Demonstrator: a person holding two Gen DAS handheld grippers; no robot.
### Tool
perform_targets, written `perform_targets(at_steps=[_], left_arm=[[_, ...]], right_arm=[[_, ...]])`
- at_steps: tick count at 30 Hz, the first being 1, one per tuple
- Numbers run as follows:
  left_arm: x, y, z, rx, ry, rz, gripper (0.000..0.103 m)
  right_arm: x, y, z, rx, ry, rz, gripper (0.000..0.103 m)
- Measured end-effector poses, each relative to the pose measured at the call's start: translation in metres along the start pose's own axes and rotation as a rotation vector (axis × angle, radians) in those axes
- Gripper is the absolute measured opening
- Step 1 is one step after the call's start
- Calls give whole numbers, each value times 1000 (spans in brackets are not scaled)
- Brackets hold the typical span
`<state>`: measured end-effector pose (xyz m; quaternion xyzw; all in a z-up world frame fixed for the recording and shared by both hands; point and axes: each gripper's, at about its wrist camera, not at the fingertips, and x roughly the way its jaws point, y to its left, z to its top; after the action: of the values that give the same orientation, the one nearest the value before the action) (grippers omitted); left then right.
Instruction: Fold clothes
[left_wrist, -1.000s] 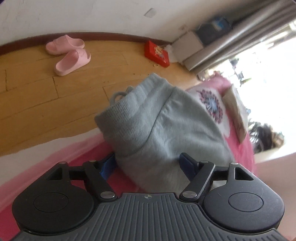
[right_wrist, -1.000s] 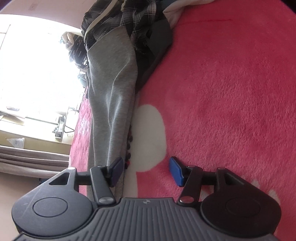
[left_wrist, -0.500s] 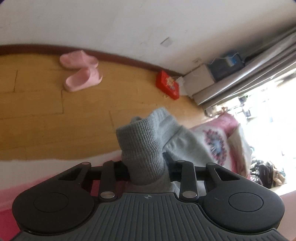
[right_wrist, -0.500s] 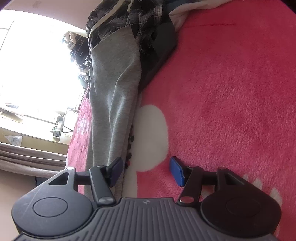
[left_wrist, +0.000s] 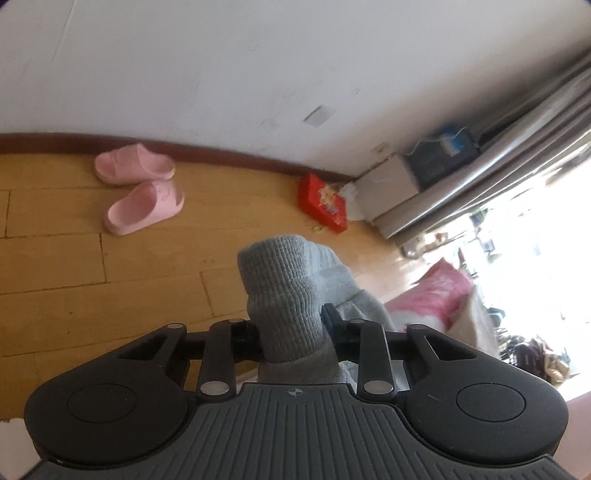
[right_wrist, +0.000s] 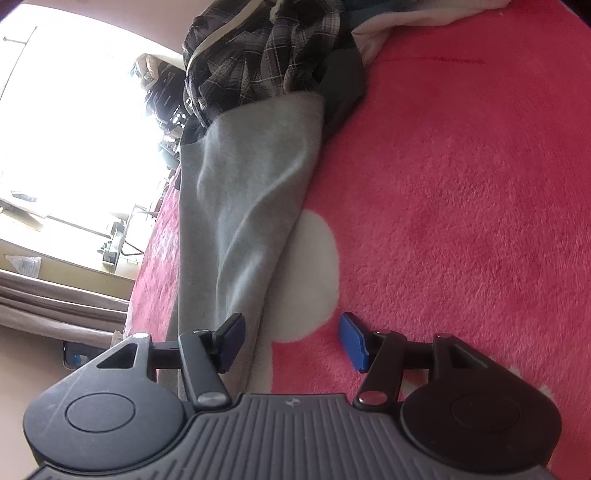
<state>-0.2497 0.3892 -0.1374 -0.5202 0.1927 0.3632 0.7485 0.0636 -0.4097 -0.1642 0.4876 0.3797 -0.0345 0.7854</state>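
The left gripper (left_wrist: 291, 334) has its jaws clenched on the ribbed cuff of a grey knitted sweatshirt-fabric garment (left_wrist: 284, 295); the cuff stands up between the jaws, and the rest of the cloth drops away to the right and below them toward the pink fleecy bed blanket (left_wrist: 439, 291). Beyond the jaws lies a yellow wooden plank floor (left_wrist: 74, 266). Far ahead and to the left of them sits a pair of pale pink rubber slippers (left_wrist: 142, 197) near the dark skirting board. Ahead and slightly right of the jaws, a flat red printed box (left_wrist: 323, 203) lies on the floor, with a white cabinet (left_wrist: 388, 184) beside it and grey curtains (left_wrist: 517, 144) further right, against a bright window.

The right gripper (right_wrist: 291, 341) hangs over the bed with its jaws released and wide apart, nothing between them. Its left blue-padded finger (right_wrist: 232, 339) is over the edge of the grey garment (right_wrist: 240, 206), though I cannot tell if it touches the cloth; the right one is over bare pink blanket (right_wrist: 461, 203). A white rounded patch in the blanket (right_wrist: 310, 284) lies just ahead, between the jaws. The grey cloth runs in a long strip from the left jaw forward, up to a heap of dark plaid checked clothing (right_wrist: 266, 62) at the far end.
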Motion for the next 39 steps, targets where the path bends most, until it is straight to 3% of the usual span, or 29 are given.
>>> perform_targets(at_steps=[9, 13, 16, 19, 23, 25, 26, 28, 29, 30, 34, 39], left_arm=[[34, 40, -5, -80, 156, 25, 37], [23, 48, 1, -69, 201, 29, 54], [8, 57, 9, -62, 206, 45, 54], [-14, 54, 14, 4, 144, 96, 54], [-42, 17, 14, 183, 85, 65, 54], [-39, -25, -14, 367, 147, -10, 54], [-38, -46, -29, 458, 177, -49, 54], [-35, -88, -58, 641, 239, -126, 54], [-33, -109, -72, 733, 269, -165, 54], [-31, -129, -87, 818, 303, -205, 54], [-9, -176, -168, 981, 471, -368, 54], [-1, -202, -226, 1151, 548, -477, 54]], right_arm=[[10, 10, 19, 6, -54, 39, 60], [26, 11, 26, 31, -54, 48, 60], [39, 6, 34, 73, -64, 64, 60], [49, -2, 42, 132, -86, 118, 60], [58, 0, 49, 141, -80, 160, 62], [58, 5, 48, 105, -79, 138, 62], [58, 8, 48, 86, -78, 126, 57], [58, 13, 47, 50, -76, 103, 37], [58, 15, 46, 31, -76, 92, 18], [58, 18, 46, 13, -75, 81, 13], [38, 33, 39, -72, -112, 49, 9], [-24, 34, 28, -127, -175, 27, 9]])
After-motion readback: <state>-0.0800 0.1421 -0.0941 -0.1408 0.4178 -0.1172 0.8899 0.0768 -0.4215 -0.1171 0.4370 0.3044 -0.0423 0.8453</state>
